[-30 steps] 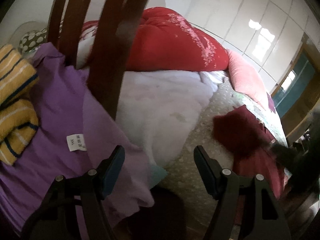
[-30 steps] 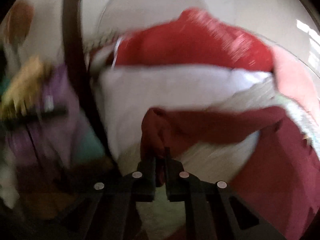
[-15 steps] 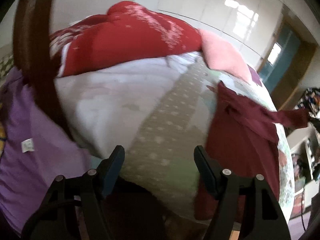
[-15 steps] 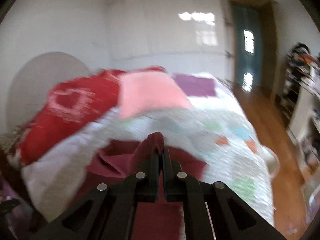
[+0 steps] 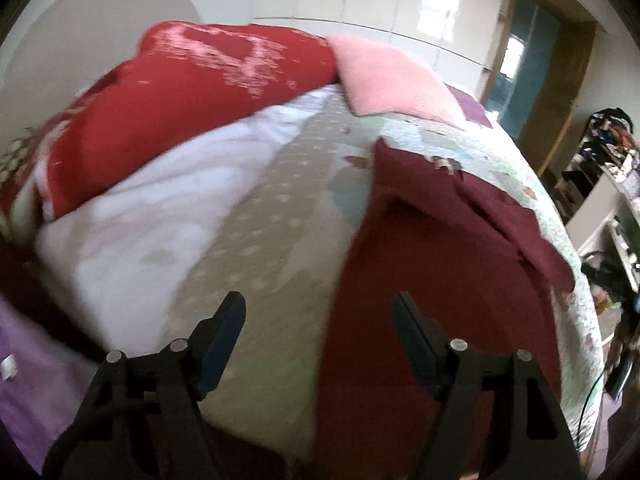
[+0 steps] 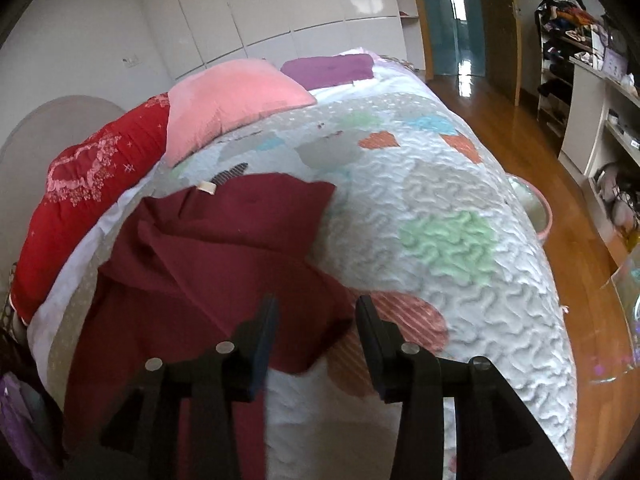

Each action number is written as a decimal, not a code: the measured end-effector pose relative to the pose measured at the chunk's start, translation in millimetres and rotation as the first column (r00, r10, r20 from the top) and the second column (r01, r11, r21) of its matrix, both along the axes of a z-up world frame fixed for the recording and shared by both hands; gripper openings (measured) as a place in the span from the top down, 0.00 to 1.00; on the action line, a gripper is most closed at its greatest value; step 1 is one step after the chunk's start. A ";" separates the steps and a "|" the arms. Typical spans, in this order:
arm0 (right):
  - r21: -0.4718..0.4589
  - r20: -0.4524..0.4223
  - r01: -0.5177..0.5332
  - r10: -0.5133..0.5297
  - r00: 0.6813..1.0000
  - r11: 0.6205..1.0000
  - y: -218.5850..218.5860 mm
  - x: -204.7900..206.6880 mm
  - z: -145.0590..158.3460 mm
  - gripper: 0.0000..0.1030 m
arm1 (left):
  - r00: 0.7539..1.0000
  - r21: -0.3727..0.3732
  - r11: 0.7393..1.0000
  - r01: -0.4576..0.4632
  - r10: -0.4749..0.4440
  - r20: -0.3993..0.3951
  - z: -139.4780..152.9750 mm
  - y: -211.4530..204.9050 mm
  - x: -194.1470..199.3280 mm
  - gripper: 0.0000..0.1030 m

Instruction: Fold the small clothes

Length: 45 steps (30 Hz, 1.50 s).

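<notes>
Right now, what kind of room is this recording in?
A bedroom, most likely. A bed with a patchwork quilt fills the view, a pink pillow lies at its head, and glossy white wardrobe doors line the wall. A maroon garment lies on the quilt.

Left gripper: tilted downward, both black fingers spread wide apart, nothing caught between them.
Left fingertips: dark blue pads facing each other across a broad gap, gripping nothing.
Right gripper: also angled downward, its jaws have just been opening and now stand partly apart, with nothing pinched between them.
Right fingertips: narrower gap than on the left gripper, pads bare.
</notes>
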State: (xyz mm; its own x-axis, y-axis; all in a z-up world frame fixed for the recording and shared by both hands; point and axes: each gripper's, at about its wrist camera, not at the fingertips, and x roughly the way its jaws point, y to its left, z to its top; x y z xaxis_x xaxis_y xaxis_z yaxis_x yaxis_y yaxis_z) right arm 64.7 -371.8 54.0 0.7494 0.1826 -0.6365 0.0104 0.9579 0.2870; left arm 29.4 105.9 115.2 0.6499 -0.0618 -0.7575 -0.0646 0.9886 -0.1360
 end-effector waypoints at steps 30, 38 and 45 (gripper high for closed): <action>-0.068 -0.136 -0.394 0.382 0.914 0.917 260.7 234.1 5.4 0.23 | 0.999 -0.485 0.873 0.046 -0.047 0.008 -86.2 16.5 219.0 0.96; -0.165 -0.215 -0.438 0.401 0.890 0.884 306.6 248.0 -5.3 0.95 | 0.998 -0.445 0.895 -0.014 0.041 0.050 -75.8 37.9 208.7 0.96; -0.248 -0.108 -0.383 0.368 0.924 0.890 341.9 268.7 37.2 0.96 | 0.996 -0.434 0.897 -0.077 0.092 0.014 -83.9 55.8 214.2 0.96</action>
State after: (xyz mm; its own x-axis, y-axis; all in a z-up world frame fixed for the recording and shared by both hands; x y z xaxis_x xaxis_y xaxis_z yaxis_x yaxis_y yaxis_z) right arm 333.5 -29.9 91.1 0.6191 0.2654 -0.7391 -0.3559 0.9338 0.0371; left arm 243.7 161.7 31.4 0.6918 -0.3221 -0.6462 -0.1334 0.8226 -0.5528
